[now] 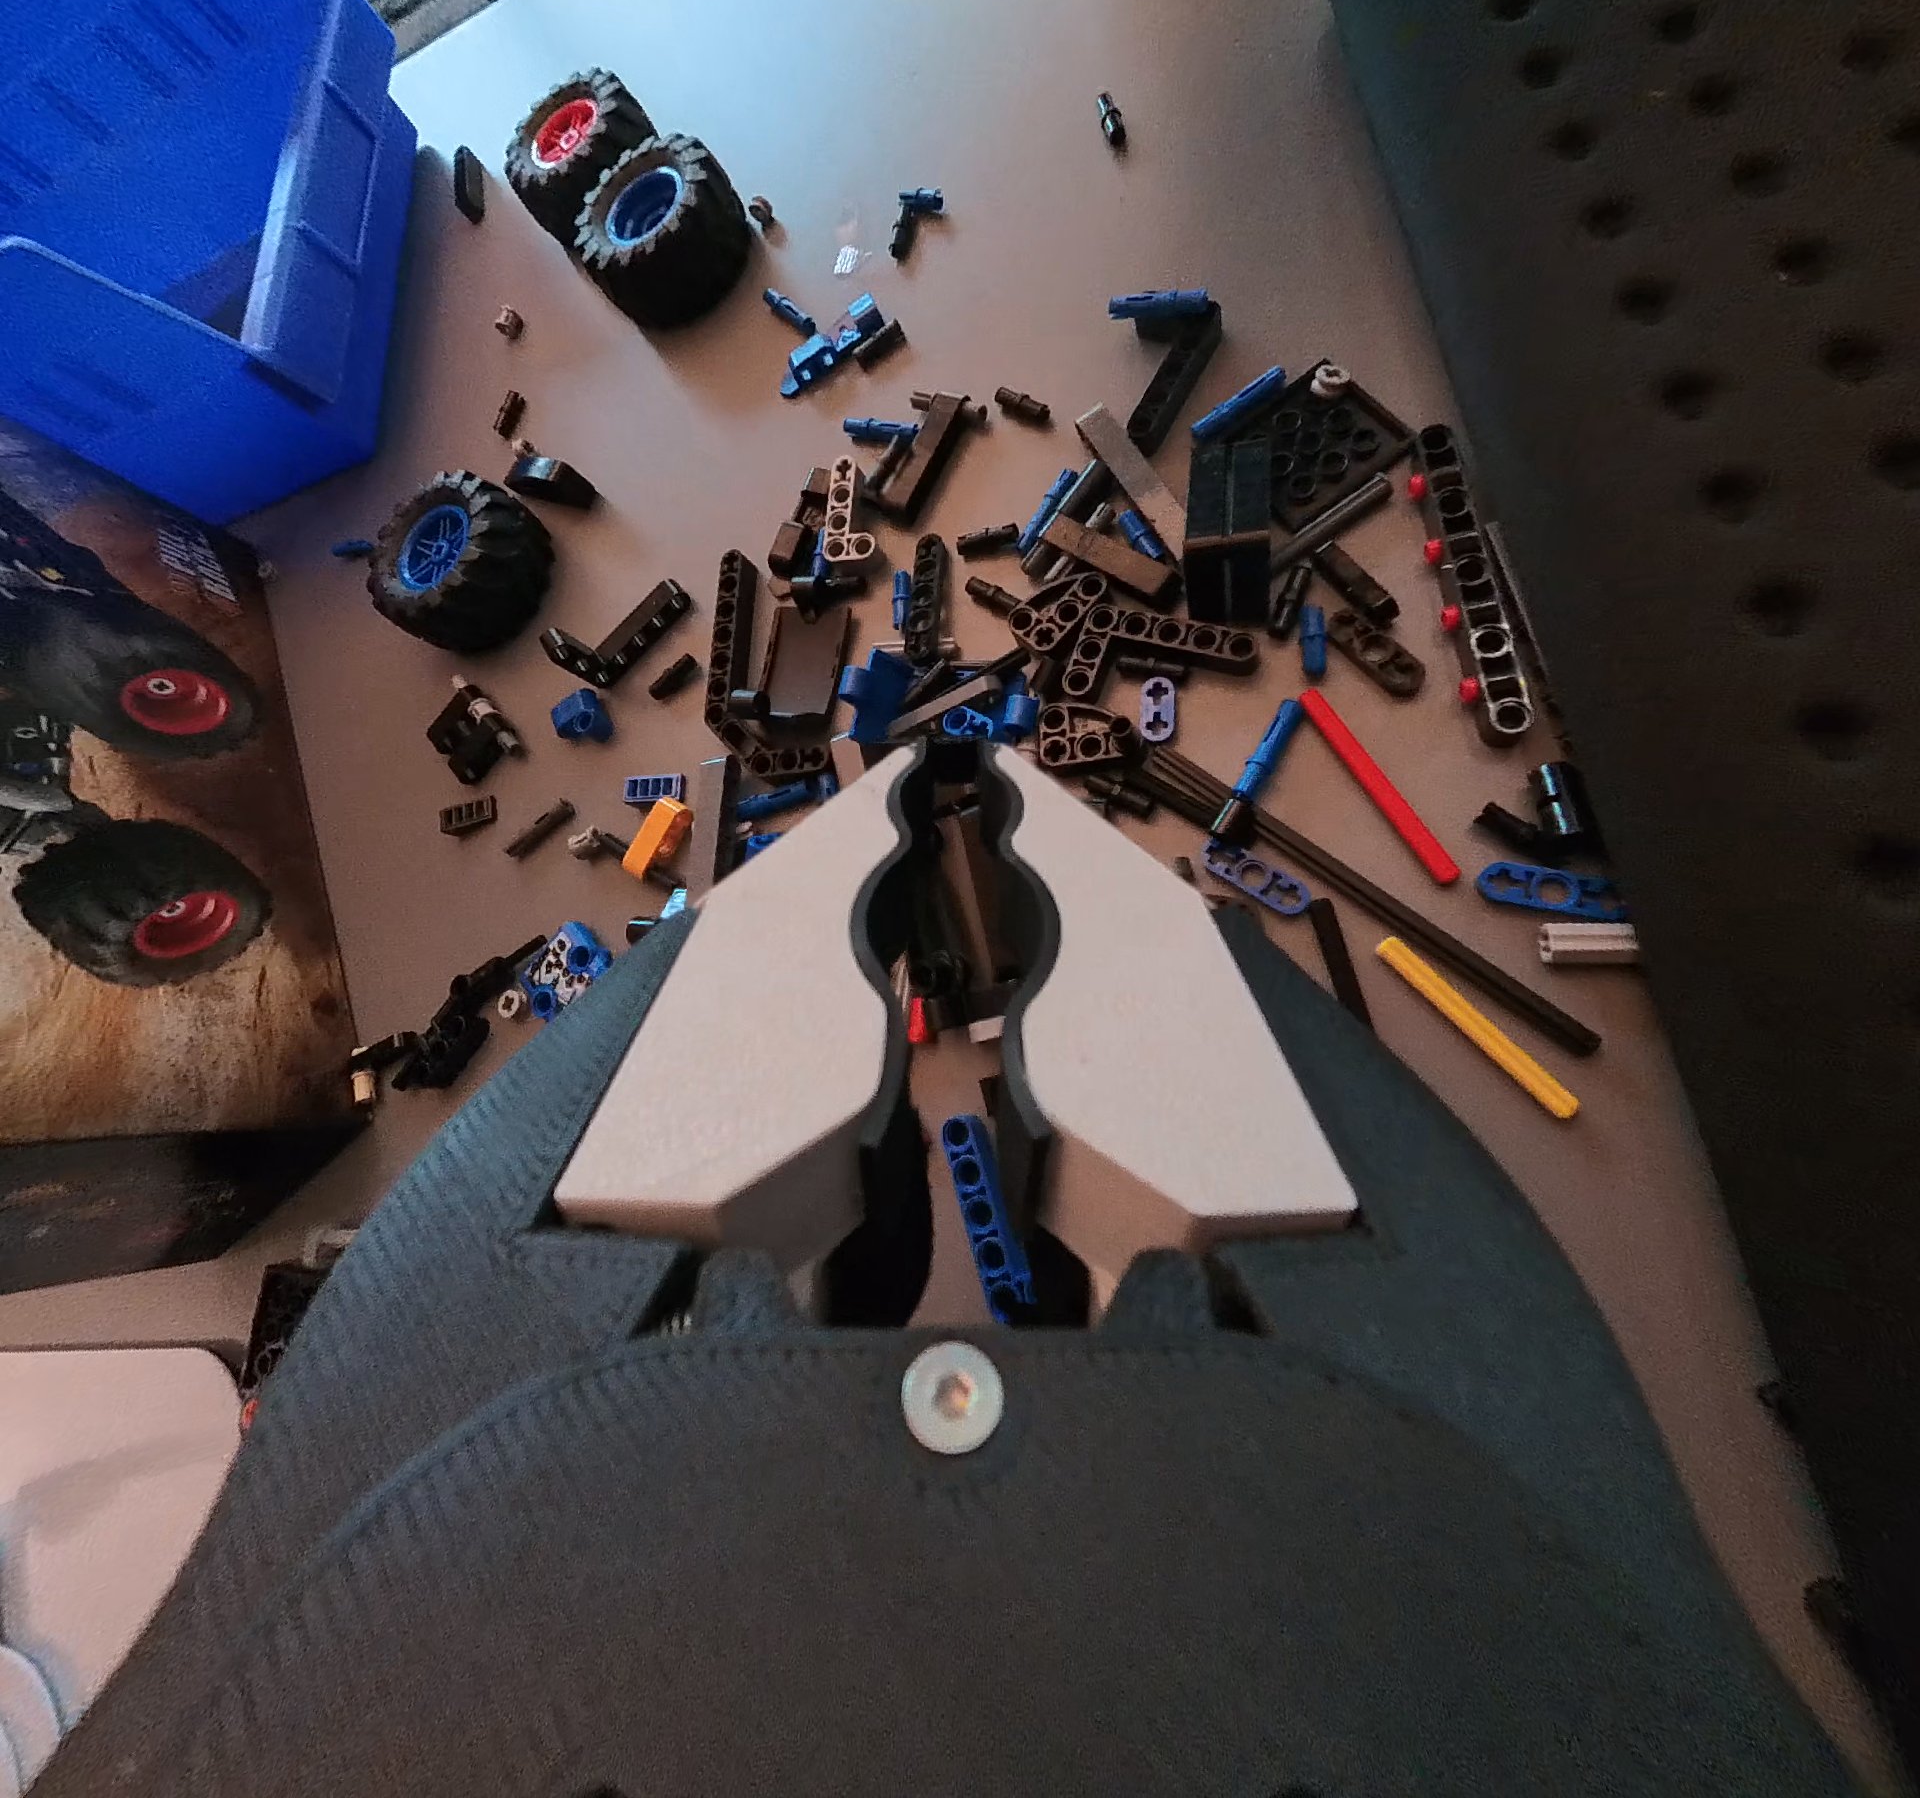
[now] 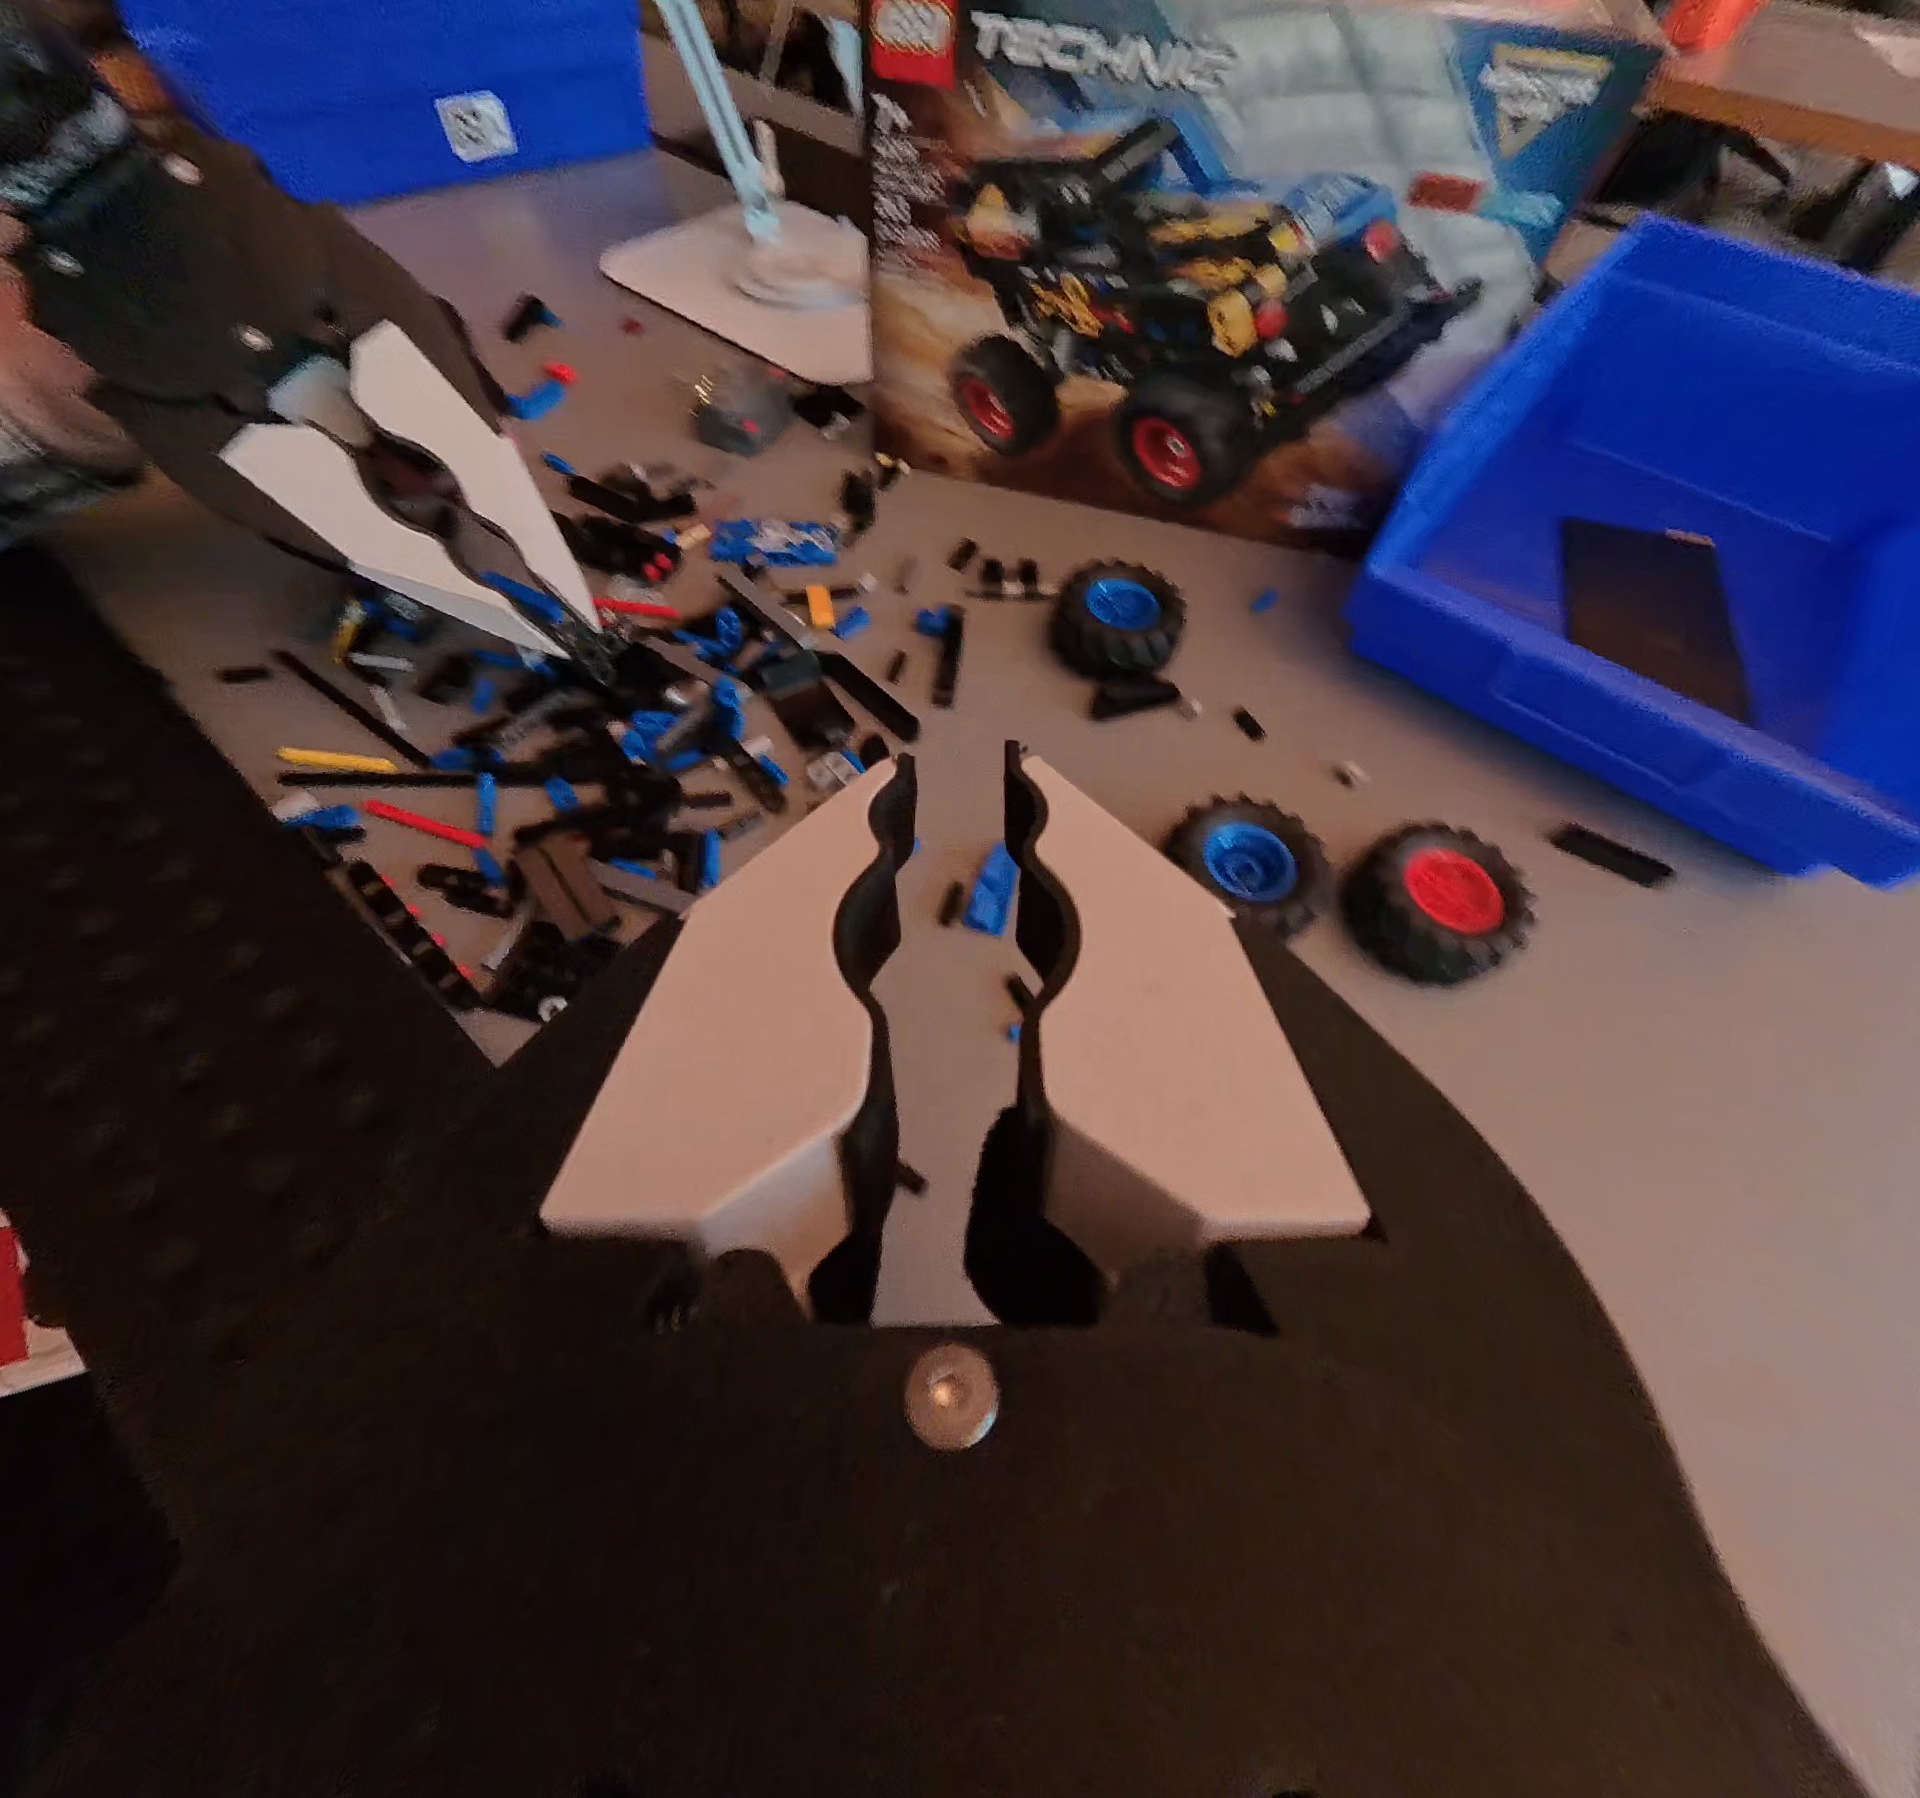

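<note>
Reaching down into the heap of black and blue building-toy beams and pins, the left tool has its tips nearly together over a cluster of blue and black pieces at the heap's near edge; whether it pinches one cannot be told, since the tips hide the contact. In the right wrist view the same tool slants into the pile from the left, tips buried among the parts.

The right tool hangs above the bare desk, jaws parted by a narrow gap and empty; a small blue piece lies on the desk just below them. Two loose wheels, one with a blue hub and one with a red hub, rest to its right, a third farther back.

A blue bin sits open at the right, probably for sorted parts, and the toy's printed box stands upright behind the heap.
</note>
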A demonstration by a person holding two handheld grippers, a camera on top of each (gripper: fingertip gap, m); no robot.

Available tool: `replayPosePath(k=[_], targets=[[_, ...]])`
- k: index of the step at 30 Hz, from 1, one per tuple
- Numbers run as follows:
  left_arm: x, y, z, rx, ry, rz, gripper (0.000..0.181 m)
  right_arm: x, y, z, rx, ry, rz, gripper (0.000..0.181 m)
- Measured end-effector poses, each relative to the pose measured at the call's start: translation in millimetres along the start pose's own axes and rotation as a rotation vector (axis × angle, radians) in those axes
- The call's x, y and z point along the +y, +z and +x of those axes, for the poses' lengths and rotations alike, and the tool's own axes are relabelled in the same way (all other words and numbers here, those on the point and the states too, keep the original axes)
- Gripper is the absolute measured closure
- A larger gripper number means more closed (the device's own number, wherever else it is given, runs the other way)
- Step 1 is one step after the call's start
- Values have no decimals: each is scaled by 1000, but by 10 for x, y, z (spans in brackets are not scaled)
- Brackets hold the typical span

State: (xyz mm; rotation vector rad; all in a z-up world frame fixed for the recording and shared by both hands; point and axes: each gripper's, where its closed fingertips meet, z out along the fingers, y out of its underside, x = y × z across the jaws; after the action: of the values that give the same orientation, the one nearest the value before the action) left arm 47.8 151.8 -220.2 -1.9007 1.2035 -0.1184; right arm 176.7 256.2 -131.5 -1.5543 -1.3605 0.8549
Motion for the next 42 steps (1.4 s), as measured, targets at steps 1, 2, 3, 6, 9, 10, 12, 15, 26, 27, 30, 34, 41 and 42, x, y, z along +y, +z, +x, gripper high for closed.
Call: replayPosePath(k=[1, 2, 3, 6, 9, 10, 12, 15, 26, 27, 30, 34, 41, 42], targets=[[16, 9, 3, 3, 1, -7, 175, 63, -36, 66, 26, 4, -36, 165], [31, 19, 10, 7, 0, -15, 176, 154, -53, 130, 52, 10, -83, 164], [47, 27, 19, 11, 1, -24, 175, 260, -50, 191, 76, 16, -135, 163], [95, 37, 38, 24, -5, -45, 175, 562, 24, 281, 103, 33, -258, 163], [123, 38, 35, 31, -19, -47, 175, 703, 159, 233, 76, 41, -291, 163], [128, 37, 37, 36, -25, -47, 173, 733, 208, 211, 64, 45, -298, 162], [129, 31, 28, 37, -36, -42, 170, 782, 303, 179, 50, 45, -318, 162], [121, -2, 19, 45, -57, -26, 167, 788, 427, 119, 28, 33, -334, 161], [274, -237, -354, -104, -123, -38, 164, 613, 598, -89, -11, 14, -304, 156], [298, -249, -390, -124, -125, -48, 164, 585, 616, -117, -13, 10, -293, 156], [326, -267, -465, -159, -126, -61, 164, 467, 699, -218, -34, 6, -255, 156], [371, -333, -630, -222, -115, -85, 165, 212, 867, -267, -29, -24, -183, 157], [412, -604, -1036, -367, -163, -41, 166, -180, 1219, -42, -45, 27, -48, 172], [436, -631, -1063, -371, -176, -37, 166, -211, 1248, -11, -41, 26, -45, 170]])
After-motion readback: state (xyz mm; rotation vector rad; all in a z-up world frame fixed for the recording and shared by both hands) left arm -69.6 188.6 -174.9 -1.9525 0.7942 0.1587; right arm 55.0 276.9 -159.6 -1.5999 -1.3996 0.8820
